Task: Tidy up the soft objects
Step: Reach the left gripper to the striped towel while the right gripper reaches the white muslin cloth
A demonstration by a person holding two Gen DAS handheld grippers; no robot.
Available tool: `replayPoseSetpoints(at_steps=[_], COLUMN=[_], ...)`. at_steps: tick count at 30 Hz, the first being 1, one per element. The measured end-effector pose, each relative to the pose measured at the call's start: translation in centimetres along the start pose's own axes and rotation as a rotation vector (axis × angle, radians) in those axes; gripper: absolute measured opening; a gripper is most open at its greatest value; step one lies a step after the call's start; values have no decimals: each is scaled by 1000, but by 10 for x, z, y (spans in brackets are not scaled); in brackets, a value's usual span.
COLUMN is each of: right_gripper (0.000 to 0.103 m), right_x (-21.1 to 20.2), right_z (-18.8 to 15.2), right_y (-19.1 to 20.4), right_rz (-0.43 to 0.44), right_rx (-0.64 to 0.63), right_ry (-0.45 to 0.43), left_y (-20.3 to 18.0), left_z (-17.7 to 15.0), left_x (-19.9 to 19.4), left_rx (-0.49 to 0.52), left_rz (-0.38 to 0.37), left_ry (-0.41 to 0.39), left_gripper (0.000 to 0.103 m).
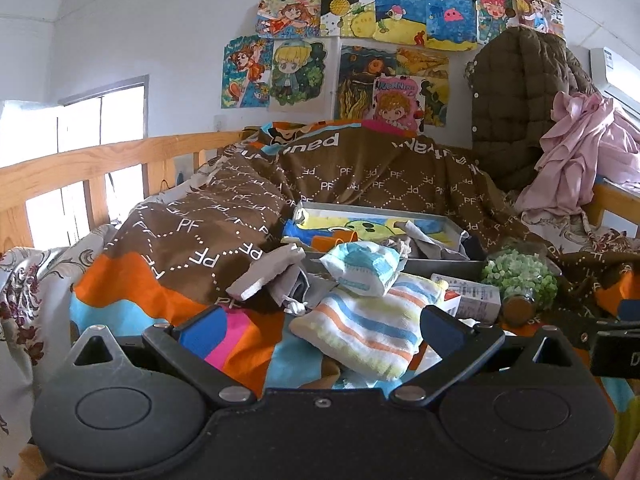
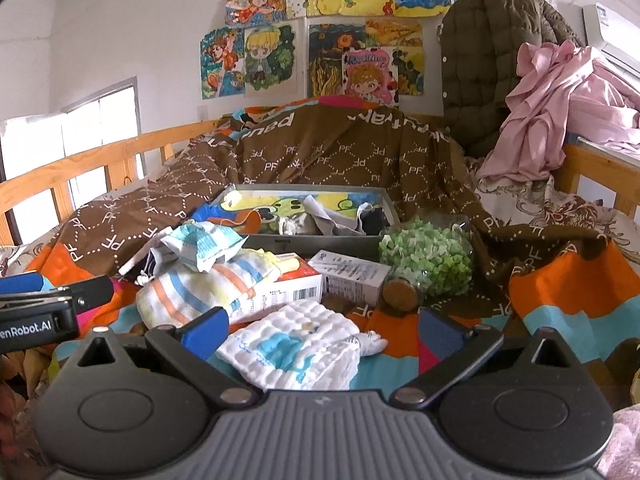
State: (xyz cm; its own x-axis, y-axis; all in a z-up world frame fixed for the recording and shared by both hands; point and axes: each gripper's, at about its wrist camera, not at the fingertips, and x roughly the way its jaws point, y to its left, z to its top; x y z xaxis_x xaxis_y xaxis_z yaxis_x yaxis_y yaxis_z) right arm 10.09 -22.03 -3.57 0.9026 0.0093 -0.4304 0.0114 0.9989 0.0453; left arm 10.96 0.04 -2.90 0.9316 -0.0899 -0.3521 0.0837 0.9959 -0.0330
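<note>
My left gripper (image 1: pixel 322 330) is open, its blue pads on either side of a striped folded towel (image 1: pixel 368 328) on the bed. A blue-and-white soft pack (image 1: pixel 362 266) lies on the towel's far end. My right gripper (image 2: pixel 322 330) is open over a white quilted cloth with a blue patch (image 2: pixel 296 350). The striped towel (image 2: pixel 200 288) and the soft pack (image 2: pixel 204 244) also show in the right wrist view, to the left. A grey tray (image 1: pixel 440 268) beyond holds socks and cloths; it also shows in the right wrist view (image 2: pixel 332 242).
Cartons (image 2: pixel 288 286) (image 2: pixel 352 278) and a corked jar of green bits (image 2: pixel 424 264) lie before the tray. A grey pouch (image 1: pixel 272 270) lies left. A brown patterned blanket (image 1: pixel 192 236) covers the bed. A wooden rail (image 1: pixel 80 168) runs left; pink cloth (image 1: pixel 580 152) hangs right.
</note>
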Motion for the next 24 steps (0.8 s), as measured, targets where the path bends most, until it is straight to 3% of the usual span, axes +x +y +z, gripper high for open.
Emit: replayPoseSetpoints(at_steps=[18,24], right_gripper=[103,103], right_x=[16,22], right_z=[0,1], right_y=[6,6], right_rz=[49,63], right_rx=[-22,-18], right_ry=[53,87], left_y=[-4,-2], left_z=[0,-4], left_x=[14,20], left_rx=[-4,-24], left_rz=[1,-36], left_ry=[31,35], left_gripper=[102,102])
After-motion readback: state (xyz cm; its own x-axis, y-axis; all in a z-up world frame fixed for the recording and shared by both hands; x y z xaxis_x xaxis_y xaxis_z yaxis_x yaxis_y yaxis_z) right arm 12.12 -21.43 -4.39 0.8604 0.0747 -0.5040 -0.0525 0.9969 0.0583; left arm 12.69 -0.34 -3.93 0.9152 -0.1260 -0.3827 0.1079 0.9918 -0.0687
